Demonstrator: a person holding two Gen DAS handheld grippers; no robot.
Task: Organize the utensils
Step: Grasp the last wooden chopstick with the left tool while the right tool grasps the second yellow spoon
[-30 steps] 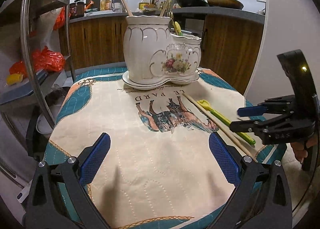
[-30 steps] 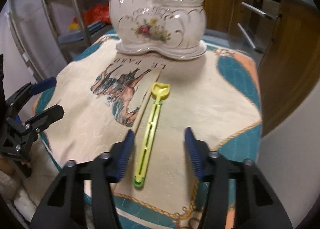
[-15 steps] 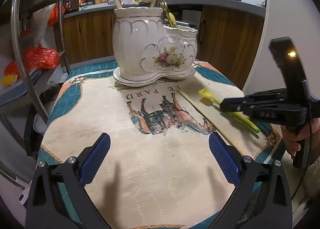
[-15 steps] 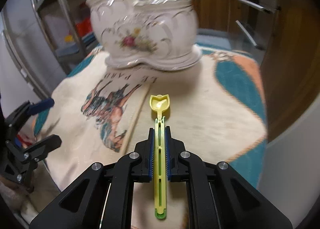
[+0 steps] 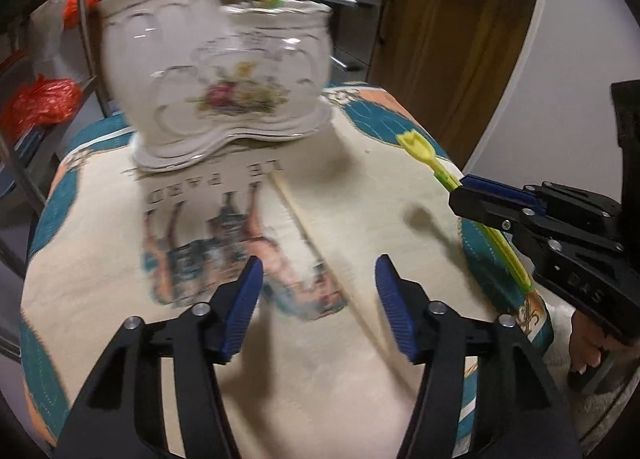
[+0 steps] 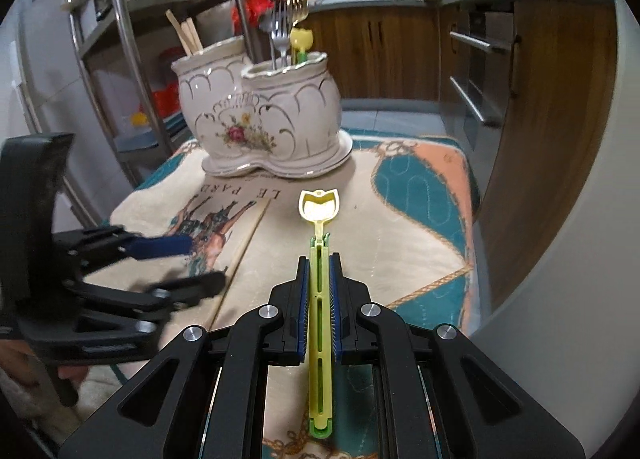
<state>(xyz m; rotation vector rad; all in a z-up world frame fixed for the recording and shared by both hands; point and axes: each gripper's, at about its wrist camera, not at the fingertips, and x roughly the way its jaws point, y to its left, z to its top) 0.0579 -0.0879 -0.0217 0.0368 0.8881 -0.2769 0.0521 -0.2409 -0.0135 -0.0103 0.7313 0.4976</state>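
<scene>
Since a second ago the right gripper (image 6: 319,291) has clamped onto the yellow spoon (image 6: 320,319) and lifted it off the printed cloth (image 6: 400,227), while the left gripper (image 5: 320,299) has swung in over the chopsticks (image 5: 304,227), its jaws just closing partway. The ceramic utensil holder (image 6: 260,119) stands ahead at the far edge, forks (image 6: 280,31) and sticks in its cups, nothing between. The spoon's long axis runs along the fingers, bowl toward the holder. The left jaws remain apart, gripping nothing.
</scene>
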